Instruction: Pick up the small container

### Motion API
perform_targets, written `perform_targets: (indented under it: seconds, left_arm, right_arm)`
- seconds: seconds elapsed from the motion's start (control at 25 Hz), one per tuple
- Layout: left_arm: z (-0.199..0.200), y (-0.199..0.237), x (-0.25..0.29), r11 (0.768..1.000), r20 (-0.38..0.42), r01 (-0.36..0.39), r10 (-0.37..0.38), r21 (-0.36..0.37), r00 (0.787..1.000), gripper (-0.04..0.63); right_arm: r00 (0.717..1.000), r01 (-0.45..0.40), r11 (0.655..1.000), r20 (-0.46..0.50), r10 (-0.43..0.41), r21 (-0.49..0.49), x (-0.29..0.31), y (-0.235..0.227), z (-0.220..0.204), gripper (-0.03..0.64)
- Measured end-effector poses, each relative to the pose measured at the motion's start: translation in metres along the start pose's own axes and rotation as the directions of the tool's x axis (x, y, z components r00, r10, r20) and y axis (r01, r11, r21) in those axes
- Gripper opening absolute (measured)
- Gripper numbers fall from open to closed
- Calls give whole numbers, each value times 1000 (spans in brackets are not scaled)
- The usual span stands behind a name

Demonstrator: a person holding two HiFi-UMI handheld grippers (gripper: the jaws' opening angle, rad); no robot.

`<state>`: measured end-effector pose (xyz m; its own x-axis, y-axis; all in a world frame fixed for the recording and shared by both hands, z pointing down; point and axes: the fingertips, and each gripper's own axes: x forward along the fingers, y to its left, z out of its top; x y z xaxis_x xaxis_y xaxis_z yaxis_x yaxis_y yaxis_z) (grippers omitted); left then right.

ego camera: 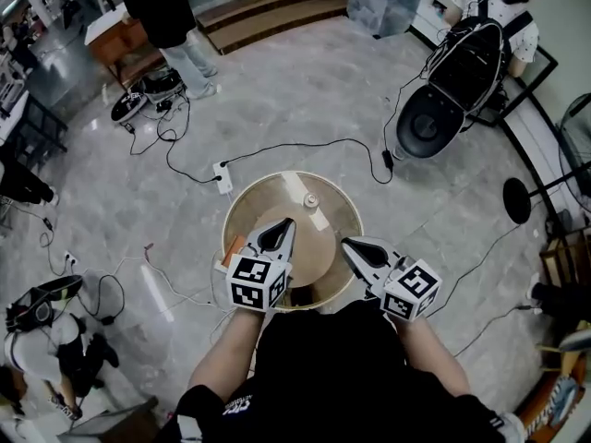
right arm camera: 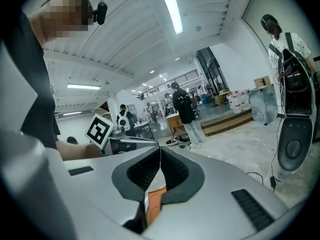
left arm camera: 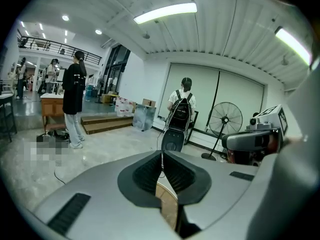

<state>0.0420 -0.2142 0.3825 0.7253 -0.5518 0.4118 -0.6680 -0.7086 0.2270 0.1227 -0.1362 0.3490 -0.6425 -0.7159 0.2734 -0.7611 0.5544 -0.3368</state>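
The small container, a little white pot, stands on the far part of the round tan table in the head view. My left gripper hovers over the table's near left, its jaws shut and empty, a short way from the container. My right gripper is at the table's near right rim, also shut with nothing held. In the left gripper view the left gripper has its pads together, and a slice of table shows below. In the right gripper view the right gripper is closed too. Neither gripper view shows the container.
An orange object lies at the table's left edge. A power strip and cables trail over the marble floor. A black scooter-like machine and a standing fan are to the right. A person in black stands far left.
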Motion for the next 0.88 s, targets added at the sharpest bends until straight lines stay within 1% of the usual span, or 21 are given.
perform_targets:
  seconds: [0.2,0.32,0.48,0.64,0.76,0.88]
  left_arm:
    - [-4,26,11,1000,-12,-2,1,-19,1000,26]
    - [-6,33,22,999,-23,-6,5,-32,1000,25]
    - [3,37,35,999,-18,-25,24,-39,1000,26]
    - [8,45,55,997,-32,-57,55,-48,998,26]
    - [4,54,72,995,-45,-75,72,-66,996,26]
    - [-6,64,98,994,-76,-78,73,-74,994,26]
  right_arm:
    - [1000,10,1000,-22,-9,21,26,-16,-5,20]
    - [1000,4,1000,-31,-3,28,35,-29,-6,21]
    - [999,-20,999,-44,22,30,46,-48,-2,28]
    - [998,-30,999,-63,31,23,59,-74,6,38]
    - [994,-53,999,-93,54,13,74,-97,-1,53]
    - [990,-56,998,-128,58,19,93,-125,-14,71]
